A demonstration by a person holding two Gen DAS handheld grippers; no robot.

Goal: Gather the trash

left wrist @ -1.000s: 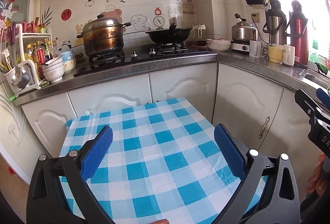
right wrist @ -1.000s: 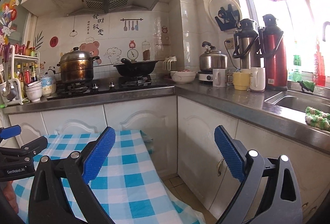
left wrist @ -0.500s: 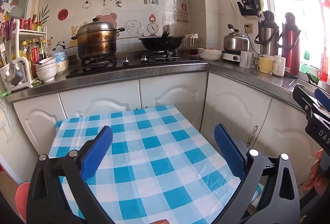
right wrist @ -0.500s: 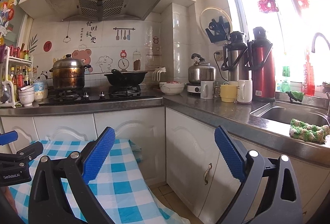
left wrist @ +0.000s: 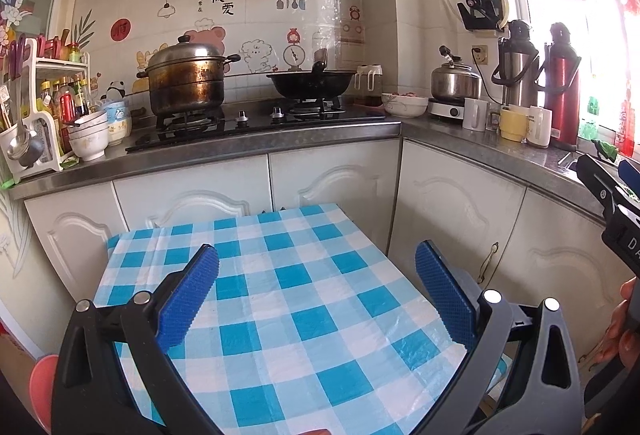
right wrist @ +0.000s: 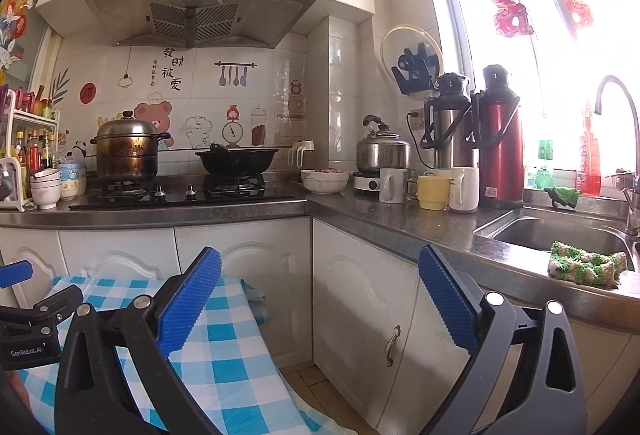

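No trash item shows in either view. My left gripper hangs open above a small table covered with a blue and white checked cloth, nothing between its blue pads. My right gripper is open too, held to the right of that table and facing the white cabinet doors under the counter. The right gripper appears at the right edge of the left wrist view, held by a hand. The left gripper appears at the left edge of the right wrist view.
A steel counter wraps the corner, with a stove, a lidded pot, a black wok, a kettle, mugs and two thermos flasks. A sink with a green cloth lies at right. Tiled floor shows between table and cabinets.
Both grippers have tilted upward and drawn back a little, so the counter and the window sit lower in the views. Both stay open.
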